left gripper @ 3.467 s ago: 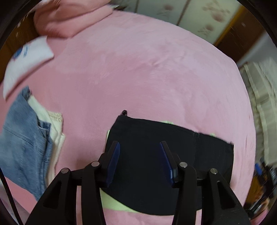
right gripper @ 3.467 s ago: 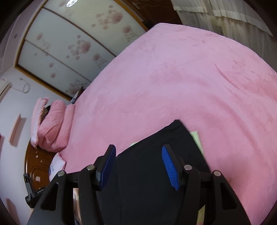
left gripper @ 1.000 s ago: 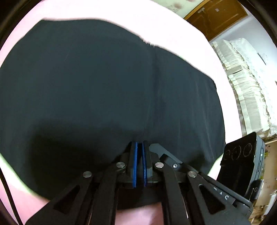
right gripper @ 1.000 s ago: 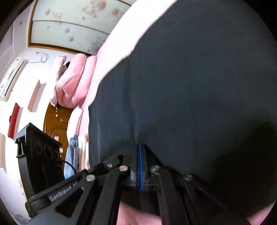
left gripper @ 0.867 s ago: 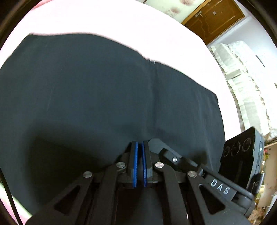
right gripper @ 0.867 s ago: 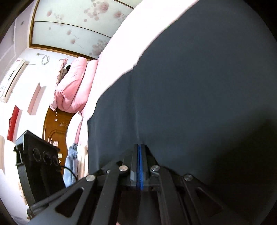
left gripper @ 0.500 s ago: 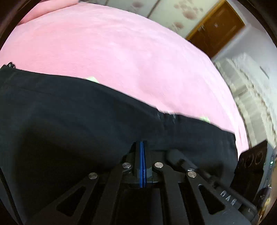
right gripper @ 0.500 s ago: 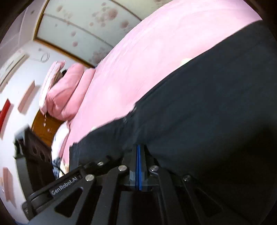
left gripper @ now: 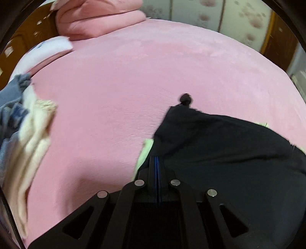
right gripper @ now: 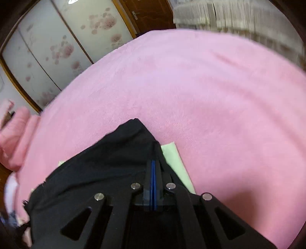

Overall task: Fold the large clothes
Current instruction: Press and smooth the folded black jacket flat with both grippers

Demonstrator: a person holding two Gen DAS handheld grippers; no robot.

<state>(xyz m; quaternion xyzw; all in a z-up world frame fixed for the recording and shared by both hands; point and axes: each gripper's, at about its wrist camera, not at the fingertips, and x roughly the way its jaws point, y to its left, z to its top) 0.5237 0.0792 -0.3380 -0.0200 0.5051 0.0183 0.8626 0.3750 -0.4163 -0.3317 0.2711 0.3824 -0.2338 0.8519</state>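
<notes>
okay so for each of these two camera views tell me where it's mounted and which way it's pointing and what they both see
Left wrist view: sits on the left gripper, angled down along its shut fingers at the black garment, with the clothes pile and pink pillow beyond.
Right wrist view: sits on the right gripper, angled down at the garment's other end, facing the flowered sliding doors.
Shared: the black garment, the light green cloth under it, and the pink bed cover.

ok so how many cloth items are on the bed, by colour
black: 1, the garment both tools grip
light green: 1, the piece under it
blue denim: 1, jeans at the left edge
cream: 1, garment beside the jeans
white: 1, folded item
pink: 1, folded bedding
total: 6
</notes>
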